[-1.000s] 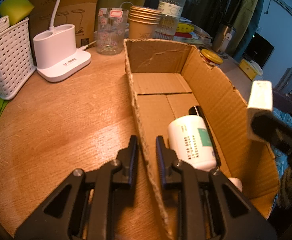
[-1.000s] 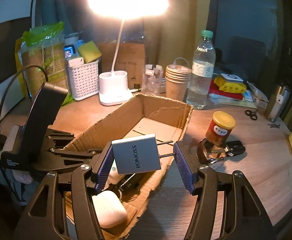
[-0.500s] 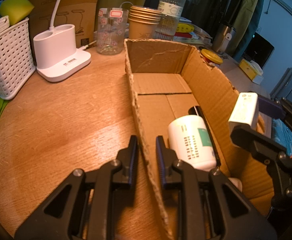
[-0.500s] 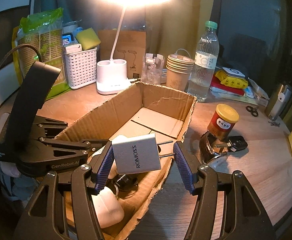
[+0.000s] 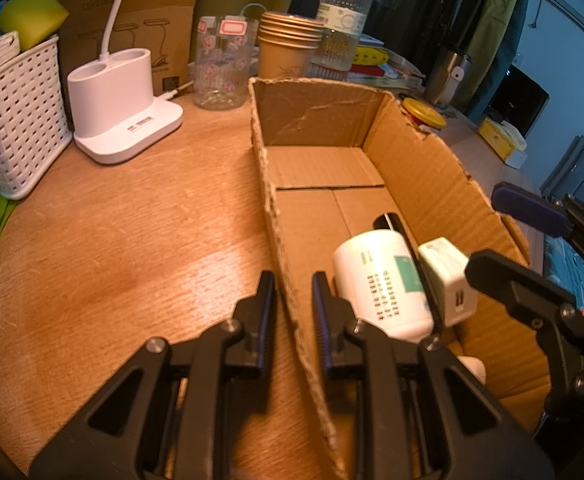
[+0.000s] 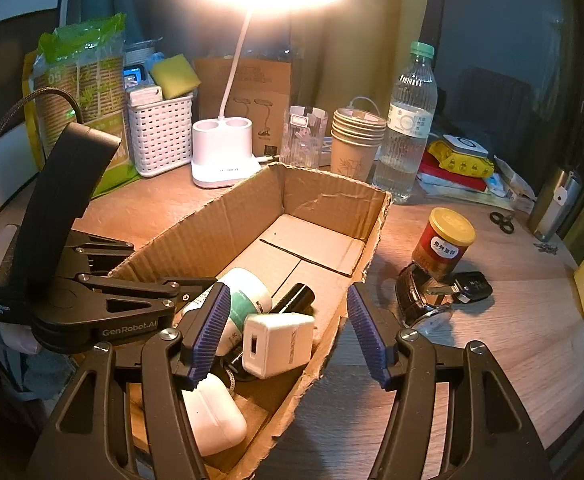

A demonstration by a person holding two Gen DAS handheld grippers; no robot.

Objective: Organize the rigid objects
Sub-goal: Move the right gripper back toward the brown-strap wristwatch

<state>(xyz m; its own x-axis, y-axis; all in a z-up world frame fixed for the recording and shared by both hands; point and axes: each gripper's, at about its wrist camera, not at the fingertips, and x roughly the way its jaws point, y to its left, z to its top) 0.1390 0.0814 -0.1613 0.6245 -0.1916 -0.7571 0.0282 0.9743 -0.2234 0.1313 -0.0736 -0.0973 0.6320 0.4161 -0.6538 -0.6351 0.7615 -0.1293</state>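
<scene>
charger (image 6: 278, 344) dropped into box (image 6: 252, 208), wooden desk (image 5: 132, 240)

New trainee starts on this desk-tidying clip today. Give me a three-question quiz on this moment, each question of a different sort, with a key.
1. True or false: the white charger lies inside the cardboard box, free of the right gripper.
2. Multiple choice: what is the left gripper shut on? A) the box's side wall B) the white bottle C) the lamp base
3. Fill in: the yellow-lidded jar stands on the desk, ______ the box.

Key: 1 true; 2 A; 3 outside.
</scene>
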